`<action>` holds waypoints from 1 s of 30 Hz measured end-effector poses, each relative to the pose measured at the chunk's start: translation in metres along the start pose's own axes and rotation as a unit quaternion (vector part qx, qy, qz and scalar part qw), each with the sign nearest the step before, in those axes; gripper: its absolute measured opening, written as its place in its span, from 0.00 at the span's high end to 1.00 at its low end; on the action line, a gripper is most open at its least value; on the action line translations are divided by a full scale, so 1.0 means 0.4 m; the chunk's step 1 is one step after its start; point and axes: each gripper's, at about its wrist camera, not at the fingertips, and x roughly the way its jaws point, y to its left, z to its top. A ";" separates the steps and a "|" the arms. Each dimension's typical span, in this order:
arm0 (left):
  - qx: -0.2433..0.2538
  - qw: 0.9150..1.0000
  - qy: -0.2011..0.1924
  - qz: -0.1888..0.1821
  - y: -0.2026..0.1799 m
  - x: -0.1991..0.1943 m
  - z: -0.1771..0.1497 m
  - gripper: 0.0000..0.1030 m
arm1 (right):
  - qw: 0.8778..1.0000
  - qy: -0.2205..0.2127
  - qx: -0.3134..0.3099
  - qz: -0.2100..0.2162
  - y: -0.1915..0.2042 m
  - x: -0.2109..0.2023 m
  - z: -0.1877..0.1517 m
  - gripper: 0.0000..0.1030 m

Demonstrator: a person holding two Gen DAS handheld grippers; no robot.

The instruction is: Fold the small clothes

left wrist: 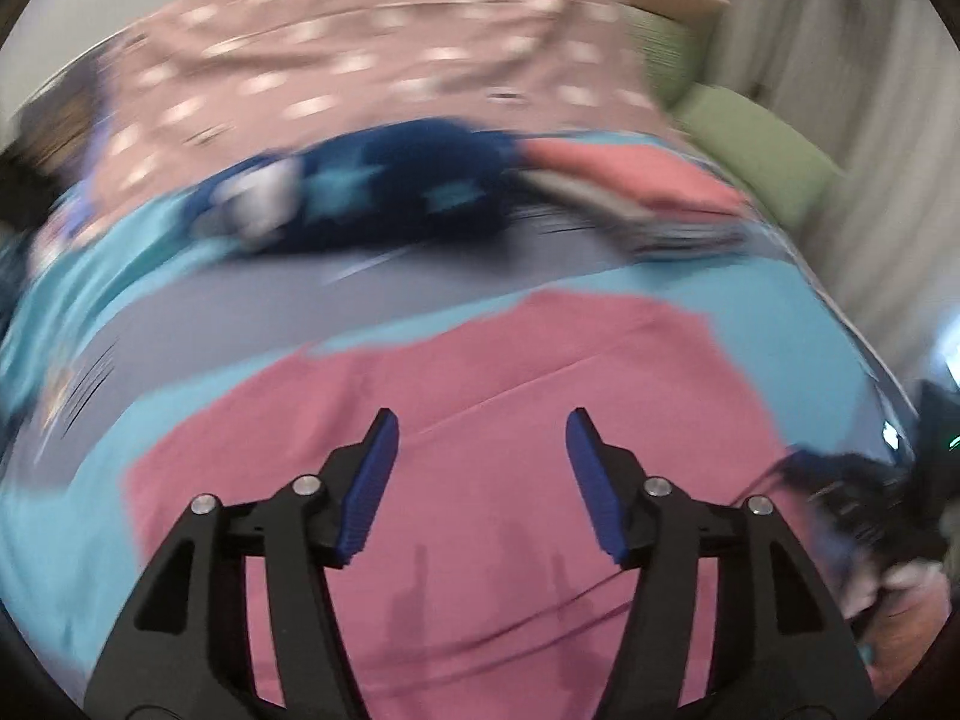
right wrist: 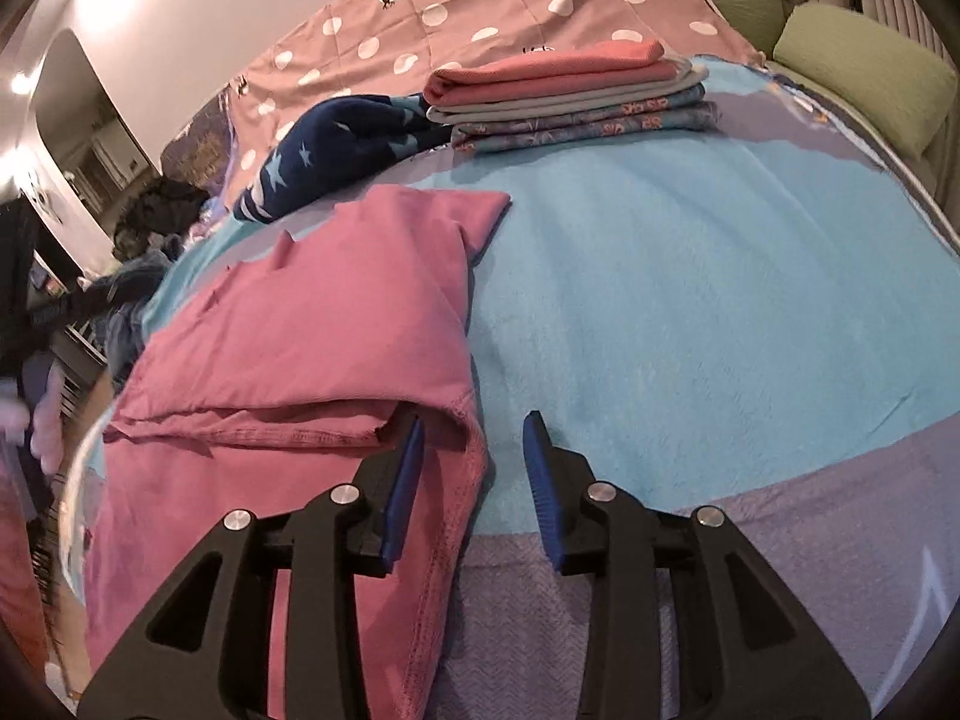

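A pink garment [right wrist: 312, 324] lies spread on the blue and lilac blanket [right wrist: 690, 300], with one part folded over itself. In the blurred left wrist view the pink garment [left wrist: 480, 372] fills the foreground. My left gripper [left wrist: 481, 432] hovers over it, open and empty. My right gripper [right wrist: 474, 429] is open at the garment's right hem; its left finger [right wrist: 405, 480] sits at the folded edge, and the right finger is over the blanket. Nothing is held.
A stack of folded clothes [right wrist: 570, 96] with a coral one on top lies at the back. A dark blue star-patterned garment [right wrist: 336, 150] lies crumpled beside it. A pink polka-dot sheet [right wrist: 480, 0] and green cushions [right wrist: 870, 72] lie behind.
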 end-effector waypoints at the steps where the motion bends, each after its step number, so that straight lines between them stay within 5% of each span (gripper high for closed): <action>1: 0.027 1.000 0.004 -0.013 -0.056 0.029 0.038 0.41 | 1.000 -0.004 -0.004 -0.002 0.003 0.001 -0.005 0.64; 6: 0.136 0.989 0.054 -0.034 -0.280 0.182 0.158 0.40 | 1.000 -0.010 -0.016 0.012 0.011 -0.002 -0.008 0.52; 9: 0.209 0.973 0.095 -0.016 -0.383 0.267 0.188 0.43 | 0.999 -0.012 -0.001 0.032 -0.008 -0.005 -0.006 0.52; 11: 0.248 0.961 0.124 -0.017 -0.420 0.308 0.192 0.58 | 0.998 -0.013 0.017 0.053 -0.026 -0.006 -0.004 0.52; 14: 0.308 0.937 0.165 0.006 -0.459 0.364 0.189 0.66 | 0.997 -0.013 0.031 0.069 -0.038 -0.007 -0.003 0.52; 17: 0.321 0.928 0.187 0.018 -0.458 0.391 0.187 0.66 | 0.997 -0.014 0.032 0.072 -0.037 -0.007 -0.002 0.52; 22: 0.300 0.928 0.220 -0.023 -0.457 0.412 0.166 0.66 | 0.995 -0.014 0.043 0.086 -0.047 -0.007 0.000 0.52; 26: 0.292 0.929 0.228 -0.022 -0.461 0.417 0.157 0.93 | 0.995 -0.014 0.044 0.086 -0.047 -0.007 0.001 0.52; 30: 0.195 0.958 0.210 -0.023 -0.435 0.407 0.215 0.95 | 0.995 -0.015 0.043 0.086 -0.048 -0.009 -0.001 0.52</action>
